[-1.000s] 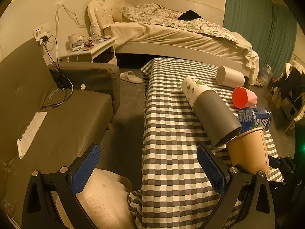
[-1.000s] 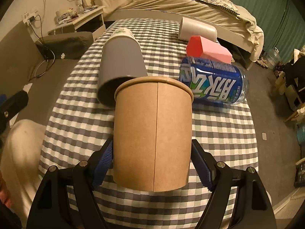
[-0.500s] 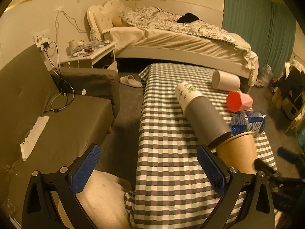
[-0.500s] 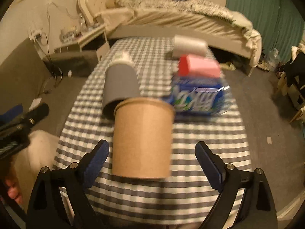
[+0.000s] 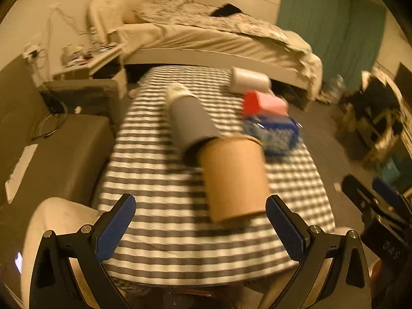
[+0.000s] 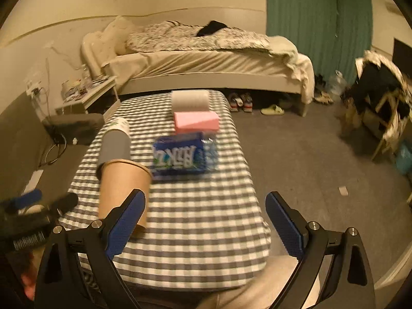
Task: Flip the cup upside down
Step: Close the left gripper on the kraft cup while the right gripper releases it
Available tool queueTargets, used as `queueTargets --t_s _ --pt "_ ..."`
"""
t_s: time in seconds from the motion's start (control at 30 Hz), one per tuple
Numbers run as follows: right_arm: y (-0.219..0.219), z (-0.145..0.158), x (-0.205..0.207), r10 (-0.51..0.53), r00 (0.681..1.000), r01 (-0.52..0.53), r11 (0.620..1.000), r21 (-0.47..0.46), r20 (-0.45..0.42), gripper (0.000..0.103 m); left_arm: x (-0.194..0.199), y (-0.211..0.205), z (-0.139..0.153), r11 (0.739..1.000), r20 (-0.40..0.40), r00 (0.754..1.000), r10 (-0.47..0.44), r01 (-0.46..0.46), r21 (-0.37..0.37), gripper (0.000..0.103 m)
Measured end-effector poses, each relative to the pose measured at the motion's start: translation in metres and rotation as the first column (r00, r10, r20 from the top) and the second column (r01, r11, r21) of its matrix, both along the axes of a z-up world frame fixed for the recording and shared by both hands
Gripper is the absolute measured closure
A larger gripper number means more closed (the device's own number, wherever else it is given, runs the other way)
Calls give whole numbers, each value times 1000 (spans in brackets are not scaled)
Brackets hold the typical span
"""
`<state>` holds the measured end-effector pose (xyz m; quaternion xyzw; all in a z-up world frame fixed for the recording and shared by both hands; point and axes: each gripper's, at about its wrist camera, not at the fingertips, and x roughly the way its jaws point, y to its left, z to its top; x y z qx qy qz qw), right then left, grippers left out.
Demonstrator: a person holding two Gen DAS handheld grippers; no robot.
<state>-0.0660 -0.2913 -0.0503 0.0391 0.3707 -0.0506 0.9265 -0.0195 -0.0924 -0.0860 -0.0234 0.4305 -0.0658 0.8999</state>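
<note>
A brown paper cup [image 5: 233, 177] stands on the checked table [image 5: 159, 180], wider rim up; it also shows in the right wrist view [image 6: 123, 188]. My left gripper [image 5: 200, 225] is open and empty, its right pad just right of the cup's base. My right gripper [image 6: 204, 224] is open and empty, drawn back to the right of the cup; it also shows at the right edge of the left wrist view [image 5: 373, 200]. The left gripper shows at the left edge of the right wrist view [image 6: 38, 200].
A grey sleeved cup [image 5: 190, 121] lies on its side behind the brown cup. A blue packet [image 6: 184, 155], a pink box [image 6: 195, 121] and a white roll [image 6: 190, 100] lie further back. A sofa [image 5: 51, 149] is left, a bed [image 6: 206, 61] beyond.
My right gripper has opened, let go of the brown cup and pulled back to the right. The left gripper has swung right toward the cup.
</note>
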Motion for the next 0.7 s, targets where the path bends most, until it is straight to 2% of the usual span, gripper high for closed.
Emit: queueTargets --t_s 0.23,0.47,0.5,0.6,0.7 --pt "-30 -14 -5 -60 998 61 997 51 -10 8 14 -37 -28 998 -61 996 -64 63 -16 0" --pt "-42 -19 -3 -86 996 88 994 59 -34 8 31 -50 -59 997 -84 994 -74 76 21 1" --pt "-41 -18 -2 -86 996 88 995 54 -34 8 32 -50 -61 997 -86 993 -76 78 20 2" --pt "-41 -16 1 -88 995 90 995 47 -35 8 30 -52 -61 992 -90 990 -112 116 40 21" --pt "-40 -14 3 -91 995 93 994 56 -31 8 25 -49 -55 988 -89 986 -141 146 46 21"
